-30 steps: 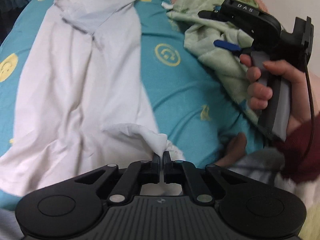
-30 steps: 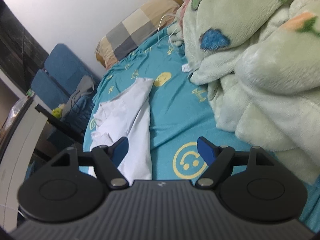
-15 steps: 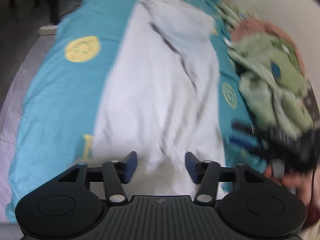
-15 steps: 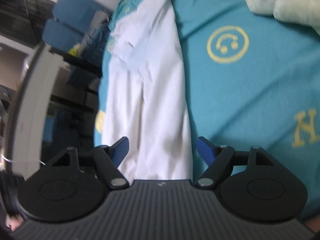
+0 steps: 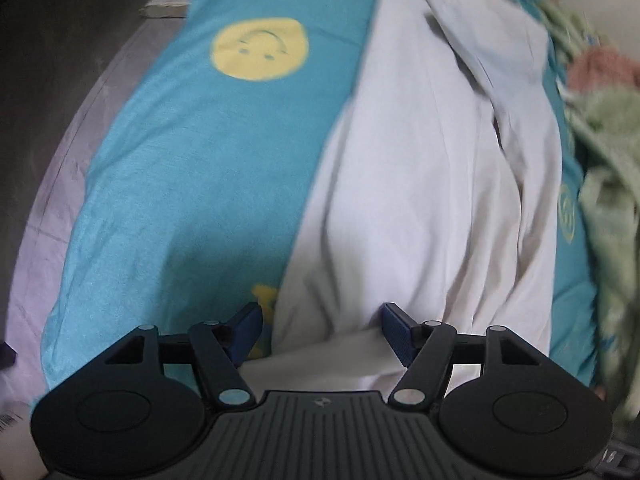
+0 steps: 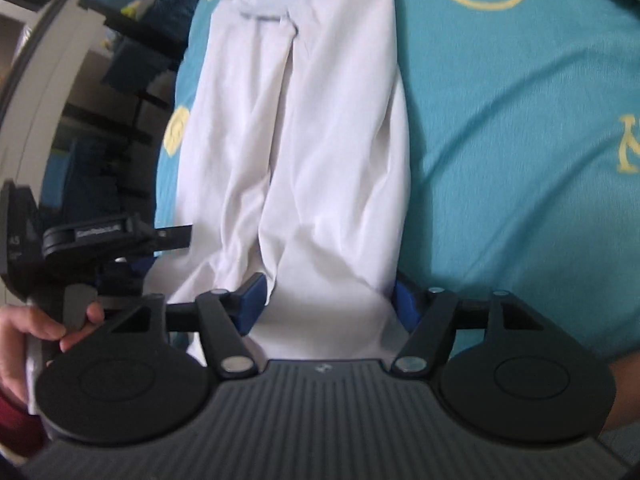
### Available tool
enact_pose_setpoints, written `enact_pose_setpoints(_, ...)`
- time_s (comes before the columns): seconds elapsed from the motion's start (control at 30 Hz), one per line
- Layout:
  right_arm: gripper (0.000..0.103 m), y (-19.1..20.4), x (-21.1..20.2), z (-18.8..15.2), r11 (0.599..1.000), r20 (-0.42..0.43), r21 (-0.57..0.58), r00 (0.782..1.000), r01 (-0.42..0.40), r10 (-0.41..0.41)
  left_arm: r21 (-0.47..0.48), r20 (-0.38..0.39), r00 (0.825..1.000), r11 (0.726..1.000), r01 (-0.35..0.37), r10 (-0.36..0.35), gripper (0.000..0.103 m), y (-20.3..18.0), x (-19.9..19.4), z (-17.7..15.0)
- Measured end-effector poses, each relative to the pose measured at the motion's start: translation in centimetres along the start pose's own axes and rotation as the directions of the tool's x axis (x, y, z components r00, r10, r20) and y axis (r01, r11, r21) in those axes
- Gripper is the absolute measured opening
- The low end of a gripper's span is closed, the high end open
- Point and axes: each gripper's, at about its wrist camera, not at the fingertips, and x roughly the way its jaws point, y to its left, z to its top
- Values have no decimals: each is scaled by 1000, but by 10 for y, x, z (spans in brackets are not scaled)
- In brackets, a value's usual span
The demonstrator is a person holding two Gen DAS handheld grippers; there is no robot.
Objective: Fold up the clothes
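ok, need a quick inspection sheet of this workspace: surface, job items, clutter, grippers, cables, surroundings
Surface: bed with teal smiley-print sheet.
Job's things: white garment lying lengthwise, folded narrow, wrinkled.
Clutter: green fleece blanket bunched beside the garment.
Grippers: left gripper jaws just opened, astride the garment's near left edge, not pinching; right gripper jaws just been closing around the near right hem, pads not clearly pressing. A hand holds the left gripper.
Cables: nothing seen.
Surroundings: dark shelving beyond the bed edge, blurred.
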Motion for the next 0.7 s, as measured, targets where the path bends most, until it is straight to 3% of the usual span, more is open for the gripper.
enact_pose_setpoints(0.13, 57, 11, 5, -15, 996, -60, -79, 997, 38, -43, 82, -80, 997, 996, 23, -16, 60, -14, 2, -17)
enact_pose_setpoints(0.23, 42, 28, 8, -24, 979, -74, -186, 993, 78, -93, 176, -110, 994, 983, 48, -29, 45, -26, -1, -33)
enact_pose_setpoints(0.3, 18, 38, 7, -30, 958, -59, -259, 988, 121, -141, 199, -104, 994, 979, 49, -28, 33, -29, -6, -41)
enact_pose_setpoints(0.37, 13, 44, -1, -33, 941, -17, -300, 986, 156, -168, 220, -102, 994, 974, 55, -33, 21, -32, -13, -48)
enact_pose_setpoints(0.47, 12, 46, -23, -32, 942, 19, -305, 990, 137, -138, 225, -46, 998, 973, 55, -46, 13, -34, -35, -56)
enact_pose_setpoints(0.57, 12, 43, -54, -22, 954, 56, -285, 995, 93, -80, 127, 28, 990, 983, 133, -137, 11, -24, -67, -58)
enact_pose_setpoints(0.7, 12, 47, -106, -4, 960, 150, -274, 989, 51, -10, 82, 181, 946, 963, 257, -268, 10, -25, -126, -58)
